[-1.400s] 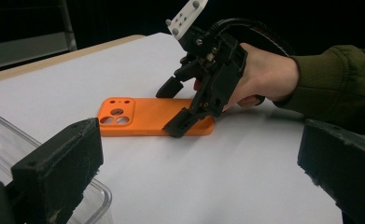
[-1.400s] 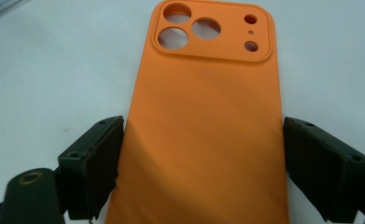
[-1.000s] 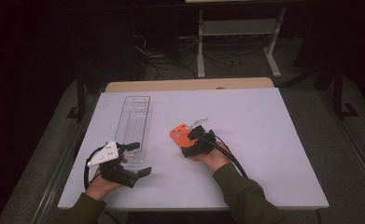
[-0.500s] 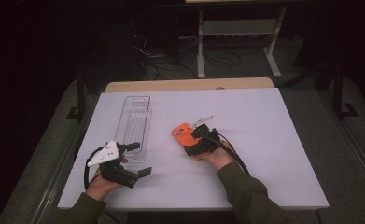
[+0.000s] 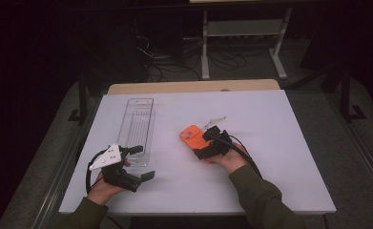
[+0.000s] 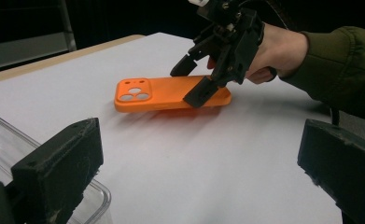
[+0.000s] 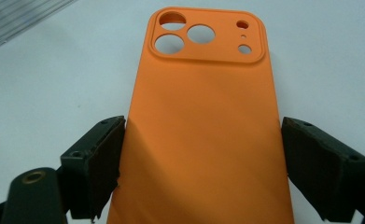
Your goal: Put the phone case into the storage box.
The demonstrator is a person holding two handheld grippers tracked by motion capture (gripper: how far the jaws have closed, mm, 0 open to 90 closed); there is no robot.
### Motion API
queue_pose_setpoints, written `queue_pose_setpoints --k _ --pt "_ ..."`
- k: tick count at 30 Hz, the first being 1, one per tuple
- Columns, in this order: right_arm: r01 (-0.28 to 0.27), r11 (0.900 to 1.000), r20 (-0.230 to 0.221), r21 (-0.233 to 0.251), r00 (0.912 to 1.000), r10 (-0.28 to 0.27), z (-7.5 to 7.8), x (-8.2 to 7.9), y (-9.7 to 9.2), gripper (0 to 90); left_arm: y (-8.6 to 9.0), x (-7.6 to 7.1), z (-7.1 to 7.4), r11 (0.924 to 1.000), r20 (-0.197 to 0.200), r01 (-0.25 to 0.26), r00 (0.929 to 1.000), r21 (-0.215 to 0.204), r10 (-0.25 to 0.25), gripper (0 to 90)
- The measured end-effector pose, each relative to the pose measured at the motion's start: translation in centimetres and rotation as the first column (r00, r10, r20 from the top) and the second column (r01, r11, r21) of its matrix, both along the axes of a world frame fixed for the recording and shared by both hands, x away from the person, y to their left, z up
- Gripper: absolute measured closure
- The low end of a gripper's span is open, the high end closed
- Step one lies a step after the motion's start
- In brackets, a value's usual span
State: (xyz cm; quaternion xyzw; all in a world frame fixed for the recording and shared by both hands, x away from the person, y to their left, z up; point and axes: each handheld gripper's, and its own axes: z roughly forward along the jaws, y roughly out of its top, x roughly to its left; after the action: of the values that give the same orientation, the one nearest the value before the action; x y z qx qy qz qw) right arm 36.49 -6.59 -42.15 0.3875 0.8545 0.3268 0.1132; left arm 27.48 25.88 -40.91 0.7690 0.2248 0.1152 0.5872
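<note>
The right gripper (image 6: 196,79) seems clamped across the orange phone case (image 7: 203,140); the left gripper (image 5: 139,162) gapes empty.

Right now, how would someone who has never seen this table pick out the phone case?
Start at the white table. Right of the long clear tray, between the right gripper jaws, lies the phone case. It is the one bright orange thing, with round camera holes.
</note>
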Motion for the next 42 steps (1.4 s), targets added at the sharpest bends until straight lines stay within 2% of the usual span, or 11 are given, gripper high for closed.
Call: queue_pose_setpoints --k 15,24,33,42 --pt "-0.033 0.9994 0.010 0.007 0.9994 0.033 0.9 -1.2 -2.7 15.2 0.1 0.1 -0.1 1.0000 -0.001 -0.003 1.0000 0.007 0.003 0.0" --pt "-0.061 0.9977 0.014 0.028 0.9981 0.061 1.6 -2.0 -4.6 15.3 0.0 0.1 -0.1 0.9999 -0.002 0.000 1.0000 0.013 0.000 0.0" --pt "-0.125 0.9908 0.028 0.053 0.9919 0.124 1.9 -2.8 -5.8 15.2 0.0 0.1 -0.1 0.9999 -0.002 0.000 1.0000 0.011 0.000 0.0" --pt "-0.197 0.9787 0.037 0.058 0.9800 0.195 2.2 -3.5 -6.8 15.2 0.0 0.1 -0.1 0.9999 -0.002 0.001 1.0000 0.014 -0.001 0.0"
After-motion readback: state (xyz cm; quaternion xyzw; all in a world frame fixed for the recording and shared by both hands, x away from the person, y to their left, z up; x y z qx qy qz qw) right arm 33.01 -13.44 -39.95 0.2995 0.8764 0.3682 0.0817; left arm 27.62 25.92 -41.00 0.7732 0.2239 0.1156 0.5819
